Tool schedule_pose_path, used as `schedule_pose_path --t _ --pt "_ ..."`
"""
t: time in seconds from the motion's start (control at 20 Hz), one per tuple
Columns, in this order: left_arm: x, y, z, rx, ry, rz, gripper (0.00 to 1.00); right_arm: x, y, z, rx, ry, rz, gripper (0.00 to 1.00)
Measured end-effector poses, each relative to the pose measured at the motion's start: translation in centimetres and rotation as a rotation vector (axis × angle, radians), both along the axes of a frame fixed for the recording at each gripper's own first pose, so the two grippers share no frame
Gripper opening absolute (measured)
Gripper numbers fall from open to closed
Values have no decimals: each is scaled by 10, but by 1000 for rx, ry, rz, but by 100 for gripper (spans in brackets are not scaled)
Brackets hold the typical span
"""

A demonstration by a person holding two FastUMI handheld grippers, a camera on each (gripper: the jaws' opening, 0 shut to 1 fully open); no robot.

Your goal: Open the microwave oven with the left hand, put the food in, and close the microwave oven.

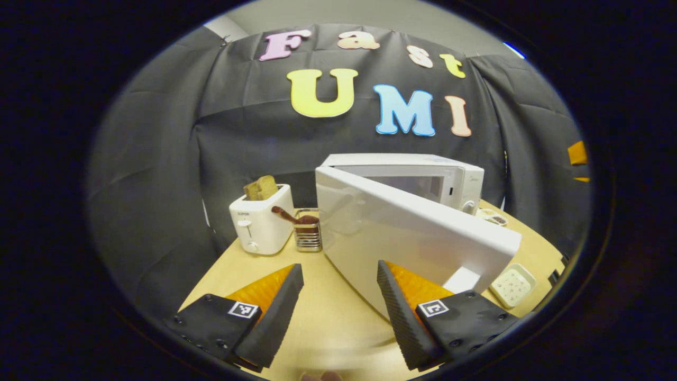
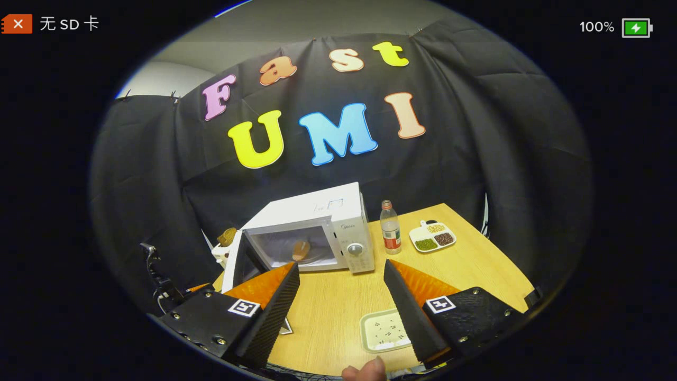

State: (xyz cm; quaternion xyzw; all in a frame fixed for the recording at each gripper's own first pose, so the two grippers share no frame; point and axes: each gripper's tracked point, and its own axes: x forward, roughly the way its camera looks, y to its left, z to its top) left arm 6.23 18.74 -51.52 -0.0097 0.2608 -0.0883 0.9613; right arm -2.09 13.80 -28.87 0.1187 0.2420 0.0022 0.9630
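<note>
Left of the white box-shaped microwave oven (image 1: 423,185) stands a white toaster (image 1: 262,222). The oven's white door (image 1: 402,233) hangs ajar, the left gripper (image 1: 338,296) gaping empty before it. Inside the oven lies the brown food (image 2: 300,250); the right gripper (image 2: 341,296) gapes empty too.

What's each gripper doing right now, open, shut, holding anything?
Left gripper: open, holding nothing, beside the open microwave door.
Right gripper: open, holding nothing; the food lies inside the microwave.
</note>
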Motion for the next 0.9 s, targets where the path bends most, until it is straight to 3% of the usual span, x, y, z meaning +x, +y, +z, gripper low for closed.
schedule_pose_path --t 0.45,0.9 --pt "53 -76 -8 13 2 -31 94 47 -51 -9 -3 10 26 98" --pt "107 -134 -20 11 -10 -55 94 67 -95 -18 -9 32 -15 98"
